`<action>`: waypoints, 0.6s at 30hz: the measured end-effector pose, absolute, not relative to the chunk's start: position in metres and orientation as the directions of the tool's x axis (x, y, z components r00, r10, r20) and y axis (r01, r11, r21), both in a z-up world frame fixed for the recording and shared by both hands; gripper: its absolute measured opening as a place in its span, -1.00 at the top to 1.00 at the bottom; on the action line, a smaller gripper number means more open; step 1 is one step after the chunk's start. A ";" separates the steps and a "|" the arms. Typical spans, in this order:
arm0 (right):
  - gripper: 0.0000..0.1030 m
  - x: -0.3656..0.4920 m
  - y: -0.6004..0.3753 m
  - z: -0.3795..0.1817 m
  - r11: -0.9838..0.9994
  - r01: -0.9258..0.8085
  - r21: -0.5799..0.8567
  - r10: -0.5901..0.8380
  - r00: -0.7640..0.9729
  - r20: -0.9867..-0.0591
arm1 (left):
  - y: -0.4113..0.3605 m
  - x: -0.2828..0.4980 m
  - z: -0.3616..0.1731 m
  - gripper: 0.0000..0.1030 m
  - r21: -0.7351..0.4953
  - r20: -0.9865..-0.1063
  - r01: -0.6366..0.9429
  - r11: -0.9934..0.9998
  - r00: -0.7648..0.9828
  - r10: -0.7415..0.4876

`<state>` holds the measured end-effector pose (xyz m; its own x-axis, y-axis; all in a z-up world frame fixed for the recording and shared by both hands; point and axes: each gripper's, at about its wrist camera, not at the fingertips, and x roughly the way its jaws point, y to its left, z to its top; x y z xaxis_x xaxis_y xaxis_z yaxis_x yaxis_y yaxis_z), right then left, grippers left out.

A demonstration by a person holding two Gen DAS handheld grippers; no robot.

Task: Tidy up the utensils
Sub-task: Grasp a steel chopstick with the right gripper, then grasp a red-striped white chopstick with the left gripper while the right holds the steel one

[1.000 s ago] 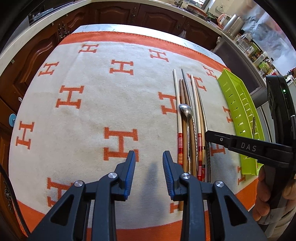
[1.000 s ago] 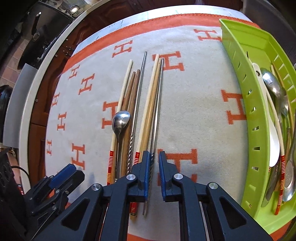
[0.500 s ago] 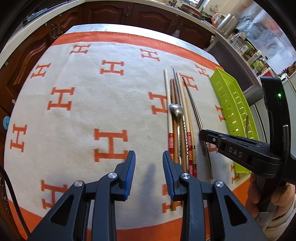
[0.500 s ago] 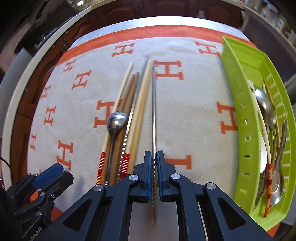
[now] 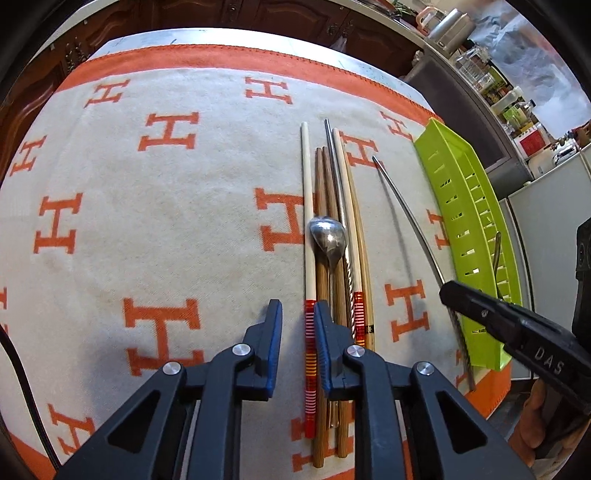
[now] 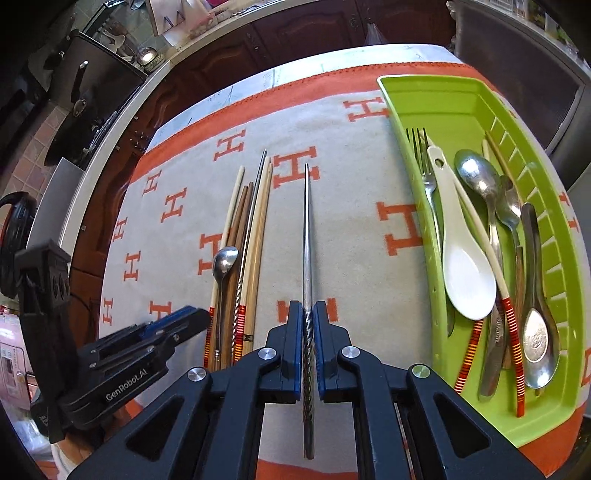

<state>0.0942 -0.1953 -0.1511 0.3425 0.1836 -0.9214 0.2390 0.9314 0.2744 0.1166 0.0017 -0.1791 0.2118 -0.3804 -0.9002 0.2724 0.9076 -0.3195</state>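
My right gripper (image 6: pixel 307 314) is shut on a metal chopstick (image 6: pixel 306 229) by its twisted end and holds it above the cloth, between the utensil pile and the green tray (image 6: pixel 402 122). The chopstick also shows in the left wrist view (image 5: pixel 406 218). The pile holds cream, brown and metal chopsticks (image 5: pixel 325 192) and a small steel spoon (image 5: pixel 328 236). My left gripper (image 5: pixel 297 325) is open, its jaws on either side of the red-banded end of a cream chopstick (image 5: pixel 309 343). The tray holds a white spoon (image 6: pixel 465 273), a fork, metal spoons and chopsticks.
A white cloth with orange H marks (image 5: pixel 166 229) covers the table. Dark wooden cabinets (image 5: pixel 258 14) stand behind it. A counter with jars and a kettle (image 5: pixel 450 26) runs at the right. The tray (image 5: pixel 476 236) lies along the cloth's right edge.
My right gripper closed on the metal chopstick, lifted it out of the pile and carried it right toward the tray. My left gripper moved right over the cream chopstick's banded end.
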 end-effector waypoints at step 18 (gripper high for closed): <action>0.89 0.080 -0.174 -0.182 0.957 0.194 0.215 0.149 0.305 -0.940 | -0.029 0.122 -0.175 0.73 -0.072 -0.944 0.325 0.943 0.284 -0.170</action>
